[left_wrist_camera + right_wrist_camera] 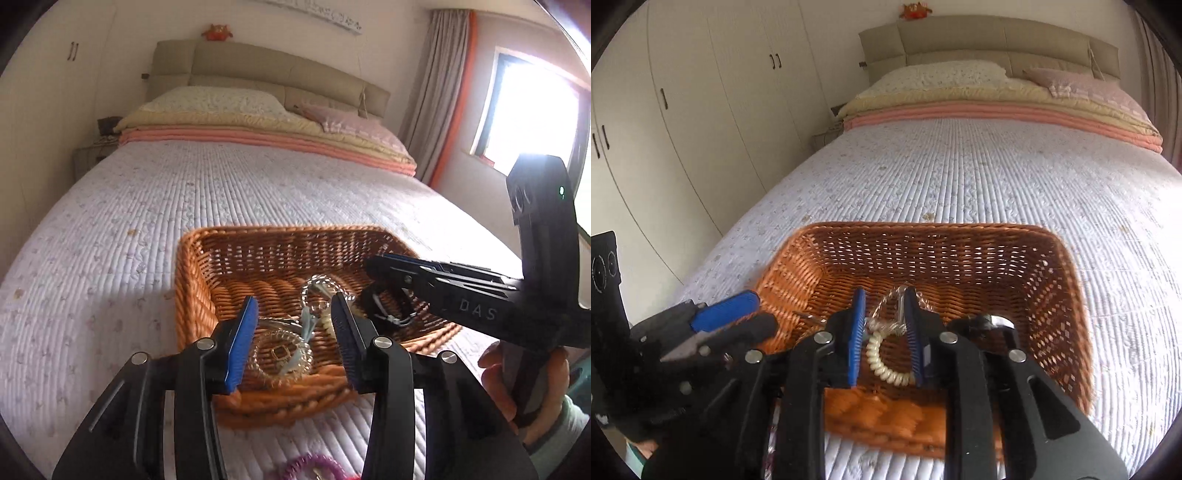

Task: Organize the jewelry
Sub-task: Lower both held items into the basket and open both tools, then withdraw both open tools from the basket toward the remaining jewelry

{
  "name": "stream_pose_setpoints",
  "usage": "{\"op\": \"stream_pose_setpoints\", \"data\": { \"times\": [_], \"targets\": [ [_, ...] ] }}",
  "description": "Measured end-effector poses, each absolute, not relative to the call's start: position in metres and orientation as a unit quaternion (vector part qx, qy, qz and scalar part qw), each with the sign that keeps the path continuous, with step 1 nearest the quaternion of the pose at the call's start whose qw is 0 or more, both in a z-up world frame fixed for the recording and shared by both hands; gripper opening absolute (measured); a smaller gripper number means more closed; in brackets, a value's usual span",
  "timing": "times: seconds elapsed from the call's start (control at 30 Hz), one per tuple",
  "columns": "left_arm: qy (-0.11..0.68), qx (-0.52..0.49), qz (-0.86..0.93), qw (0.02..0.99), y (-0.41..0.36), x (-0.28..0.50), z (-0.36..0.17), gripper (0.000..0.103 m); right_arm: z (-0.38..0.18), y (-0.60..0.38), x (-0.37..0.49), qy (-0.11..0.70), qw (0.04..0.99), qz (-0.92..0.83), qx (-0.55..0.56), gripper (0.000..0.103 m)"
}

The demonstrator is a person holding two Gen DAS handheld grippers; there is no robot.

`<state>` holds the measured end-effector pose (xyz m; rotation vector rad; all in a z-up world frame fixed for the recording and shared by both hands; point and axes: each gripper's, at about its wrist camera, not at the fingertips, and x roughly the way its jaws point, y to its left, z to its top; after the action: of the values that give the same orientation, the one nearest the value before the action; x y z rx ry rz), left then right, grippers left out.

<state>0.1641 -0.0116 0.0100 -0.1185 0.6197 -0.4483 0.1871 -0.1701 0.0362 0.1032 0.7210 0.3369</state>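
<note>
A brown wicker basket (207, 273) sits on the bed and also shows in the right wrist view (1067, 295). Inside lie a clear coil band (321, 288), a second clear coil with a square gold piece (280, 352), and a cream coil band (882, 363). My left gripper (295, 317) is open and empty over the basket's near part. My right gripper (884, 317) is open over the cream coil, jaws apart on either side of it. It shows from the side in the left wrist view (373, 271). A purple coil (314, 467) lies on the bedspread below the left gripper.
The basket rests on a white quilted bedspread (997, 184). Pillows and folded blankets (258, 122) lie at the headboard. White wardrobes (683, 129) stand left, a curtain and bright window (532, 122) right. A hand (517, 384) holds the right gripper.
</note>
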Motion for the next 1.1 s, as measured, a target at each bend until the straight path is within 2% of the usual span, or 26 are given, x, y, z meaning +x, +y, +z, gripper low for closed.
{"op": "stream_pose_setpoints", "data": {
  "times": [0.3, 0.33, 0.4, 0.47, 0.77, 0.9, 1.1],
  "targets": [
    [0.285, -0.103, -0.222, 0.927, 0.022, 0.075, 0.032, 0.040, 0.075, -0.181, 0.096, 0.312, 0.931, 0.186, 0.040, 0.021],
    [0.287, -0.103, -0.217, 0.927, 0.025, 0.067, 0.030, 0.040, 0.075, -0.181, 0.088, 0.311, 0.931, 0.185, 0.040, 0.023],
    [0.296, -0.105, -0.210, 0.926, 0.028, 0.055, 0.026, 0.040, 0.070, -0.181, 0.075, 0.312, 0.931, 0.186, 0.039, 0.034],
    [0.305, -0.108, -0.206, 0.924, 0.031, 0.045, 0.021, 0.040, 0.061, -0.180, 0.063, 0.314, 0.930, 0.187, 0.041, 0.041],
    [0.354, -0.119, -0.212, 0.903, 0.024, 0.013, -0.024, 0.040, -0.006, -0.165, 0.049, 0.383, 0.904, 0.189, 0.023, 0.040],
    [0.381, -0.125, -0.217, 0.890, 0.015, 0.017, -0.043, 0.040, -0.036, -0.159, 0.052, 0.417, 0.887, 0.197, 0.016, 0.031],
    [0.417, -0.106, -0.212, 0.878, -0.003, 0.030, -0.064, 0.040, -0.046, -0.154, 0.052, 0.422, 0.881, 0.212, 0.011, 0.027]
  ]
}}
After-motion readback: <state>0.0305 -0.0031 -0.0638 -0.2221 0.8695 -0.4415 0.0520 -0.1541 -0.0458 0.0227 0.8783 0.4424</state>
